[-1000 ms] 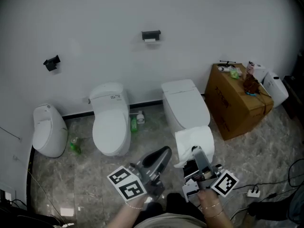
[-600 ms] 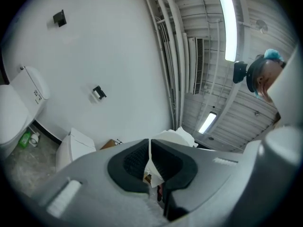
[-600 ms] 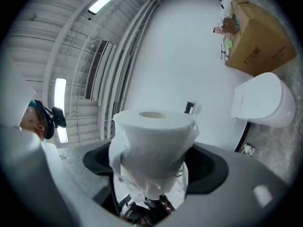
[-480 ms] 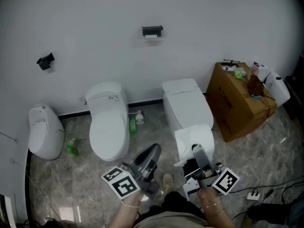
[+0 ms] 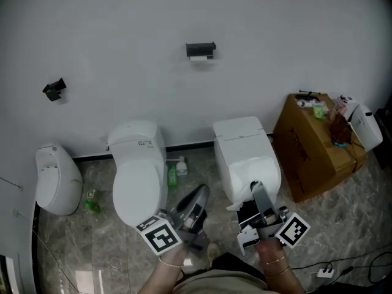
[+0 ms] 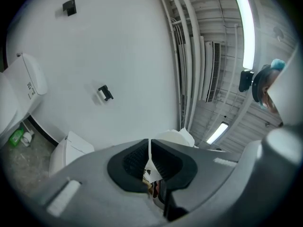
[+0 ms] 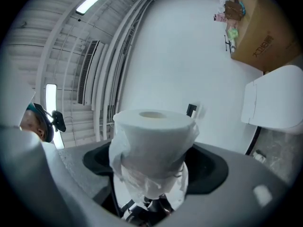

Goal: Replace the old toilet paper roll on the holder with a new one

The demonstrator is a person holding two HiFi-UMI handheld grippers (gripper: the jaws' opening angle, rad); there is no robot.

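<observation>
high on the white wall, the black holder (image 5: 201,48) hangs with a pale bit of the old roll (image 5: 198,58) showing at its lower edge. well below the holder and a little to its right, the right tongs (image 5: 256,192) are clamped around the new toilet paper roll (image 5: 252,173). the right gripper view shows that roll standing upright between the two jaws, core hole up, with loose crumpled paper trailing from its bottom. there the holder is a small dark shape on the wall just past the roll's right shoulder.

almost straight under the holder, well below it, the left tongs (image 5: 197,196) are clenched with nothing in them. the left gripper view has the two dark pads (image 6: 135,160) pressed together with only a hairline between them, and the holder far off up the wall. neither pair of tongs touches the holder.

below the holder to its left stands a white toilet (image 5: 138,167) with its lid down. below to its right stands a second toilet (image 5: 242,143), its front overlapped by the new roll in the head view. a green bottle (image 5: 173,176) sits on the floor (image 5: 104,244) between them. further right of the holder, at floor level, is a cardboard box (image 5: 312,146) with small things on top. far left of the holder a small black fitting (image 5: 54,89) is on the wall.
</observation>
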